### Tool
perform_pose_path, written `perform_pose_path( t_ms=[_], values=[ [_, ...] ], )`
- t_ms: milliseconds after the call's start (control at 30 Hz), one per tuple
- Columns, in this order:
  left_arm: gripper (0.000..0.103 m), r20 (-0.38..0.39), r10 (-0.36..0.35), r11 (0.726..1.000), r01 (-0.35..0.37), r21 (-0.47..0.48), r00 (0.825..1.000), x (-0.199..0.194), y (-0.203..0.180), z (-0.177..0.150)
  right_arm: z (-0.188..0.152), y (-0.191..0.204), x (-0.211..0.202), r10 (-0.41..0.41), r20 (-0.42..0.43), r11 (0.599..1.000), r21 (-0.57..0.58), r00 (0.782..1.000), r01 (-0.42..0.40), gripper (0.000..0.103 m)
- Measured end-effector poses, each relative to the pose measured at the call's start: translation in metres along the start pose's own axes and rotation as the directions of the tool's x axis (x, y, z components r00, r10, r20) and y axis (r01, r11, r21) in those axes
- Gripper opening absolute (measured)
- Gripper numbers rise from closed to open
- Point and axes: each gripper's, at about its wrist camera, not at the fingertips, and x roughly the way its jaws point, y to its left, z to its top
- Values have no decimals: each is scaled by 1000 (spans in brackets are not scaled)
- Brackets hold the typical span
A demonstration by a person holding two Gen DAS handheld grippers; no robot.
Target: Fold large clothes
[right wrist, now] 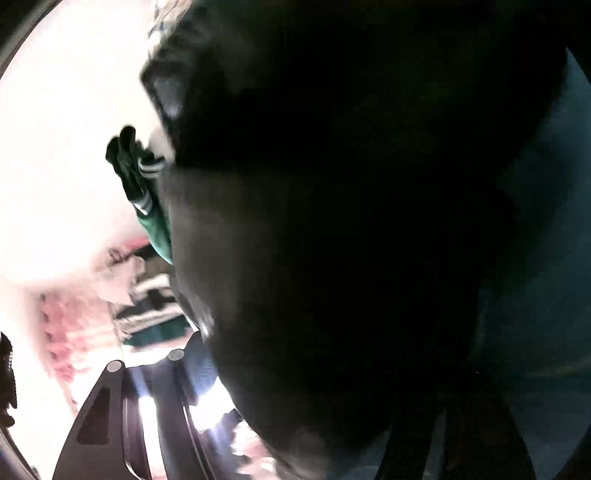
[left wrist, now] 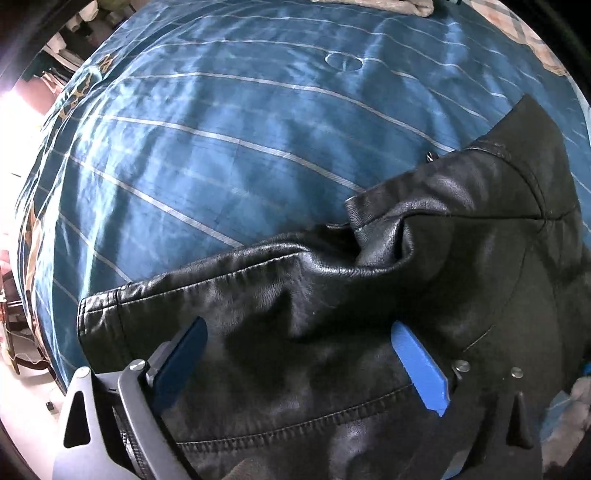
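Observation:
A black leather jacket [left wrist: 424, 280] lies crumpled on the blue striped bedspread [left wrist: 221, 129], filling the lower right of the left wrist view. My left gripper [left wrist: 299, 343] is open just above it, its blue fingers [left wrist: 417, 363] spread wide over a fold near a stitched hem. In the right wrist view the black jacket [right wrist: 351, 221] hangs right in front of the lens and hides the right gripper's fingers; only the grey frame [right wrist: 110, 406] shows at lower left.
The bed's left edge [left wrist: 40, 229] drops to a bright floor with furniture. Light cloth [left wrist: 388, 5] lies at the far edge of the bed. A green garment with white stripes [right wrist: 144, 192] hangs beyond the jacket against a bright window.

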Motion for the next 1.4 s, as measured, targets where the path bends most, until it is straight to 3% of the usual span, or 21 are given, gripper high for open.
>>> perform_pose_path(
  t_ms=[133, 200, 300, 333, 400, 533, 700, 900, 933, 1000, 1067, 1133, 1300, 1400],
  values=[
    [103, 10, 10, 1000, -10, 6, 1000, 2, 2, 5, -7, 26, 3, 153, -8, 985, -81, 988, -153, 66],
    [103, 10, 7, 1000, -7, 5, 1000, 1, -2, 10, -6, 38, 12, 128, -40, 980, -148, 991, -133, 68],
    [103, 13, -3, 1000, 3, 10, 1000, 3, -1, 14, 7, 22, 33, 61, -45, 995, -82, 997, -64, 65],
    [103, 20, -1, 1000, 1, 14, 1000, 5, 1, 16, 10, 19, 37, 59, -38, 996, -71, 998, -62, 60],
    [103, 38, 9, 1000, -10, 24, 999, 4, -2, 18, 8, 31, 37, 25, -3, 994, -105, 1000, -25, 22],
    [103, 51, 1, 998, -4, 55, 999, 6, -12, 35, -9, 69, 22, 71, 55, 986, -156, 996, -62, 20],
    [103, 60, -110, 990, 105, 92, 992, 15, -34, 64, -33, 136, 5, 84, 82, 953, -296, 993, -56, 19],
    [103, 59, -212, 976, 208, 71, 976, 25, -39, 85, -71, 209, 25, -27, 48, 855, -516, 998, 48, 19],
    [103, 57, -222, 974, 219, 62, 973, 24, -34, 84, -82, 222, 34, -53, 39, 823, -564, 998, 65, 20],
    [102, 29, -246, 969, 246, -10, 969, 18, -8, 78, -102, 240, 47, -85, 23, 773, -629, 996, 80, 19],
    [102, 44, -312, 938, 315, -148, 949, 4, 35, 65, -128, 257, 60, -121, 10, 716, -691, 993, 94, 19],
    [101, 94, -346, 889, 358, -287, 934, -17, 88, 44, -157, 269, 77, -168, -1, 653, -749, 986, 111, 19],
    [101, 181, -247, 828, 304, -471, 952, -65, 201, -13, -244, 268, 144, -302, -100, 512, -856, 948, 73, 20],
    [101, 200, -159, 813, 243, -528, 967, -81, 249, -42, -295, 244, 197, -423, -156, 439, -897, 892, 51, 27]
  ],
)
